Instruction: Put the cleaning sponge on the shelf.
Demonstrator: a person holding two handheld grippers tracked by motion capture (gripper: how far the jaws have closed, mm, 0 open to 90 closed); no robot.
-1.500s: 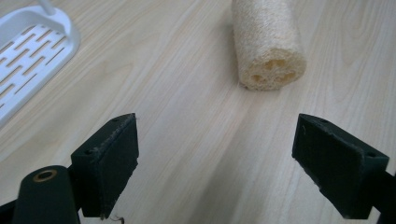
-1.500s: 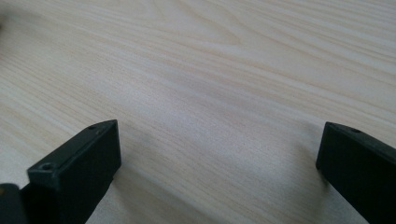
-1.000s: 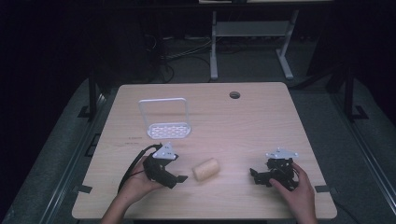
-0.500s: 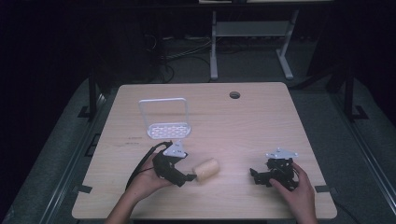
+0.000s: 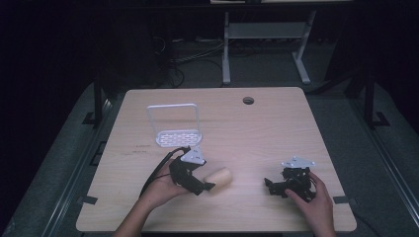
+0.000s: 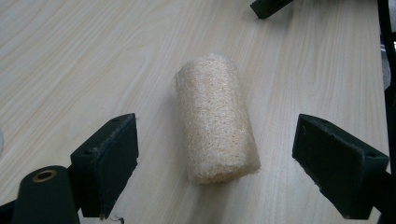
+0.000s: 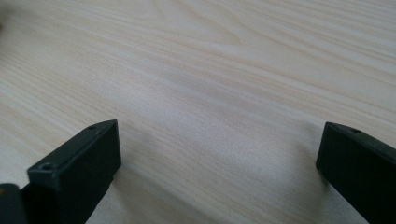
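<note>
1. Here's the loofah roll, a pale, fibrous cylinder lying on its side near the front of the worktop, its coarse, netted weave plain to see in the left gripper view.
2. The left tool is right at the roll's near end, jaws spread wide with the roll lined up between them, neither pad touching it.
3. Judgement call: this looks like the approach to a pick-up. To do it well, slide forward until the pads flank the roll's middle, then close gently across its width; the sponge looks soft and springy, so a hard squeeze would crush it and a tip-only pinch might let it roll away.
4. Over on the right, the right tool rests low on the worktop, jaws spread with nothing but bare wood between them.
5. Further back stands a white drying rack, a perforated base with a thin wire hoop rising upright from it.
6. The worktop itself is light wood with a smooth, streaky grain.
</note>
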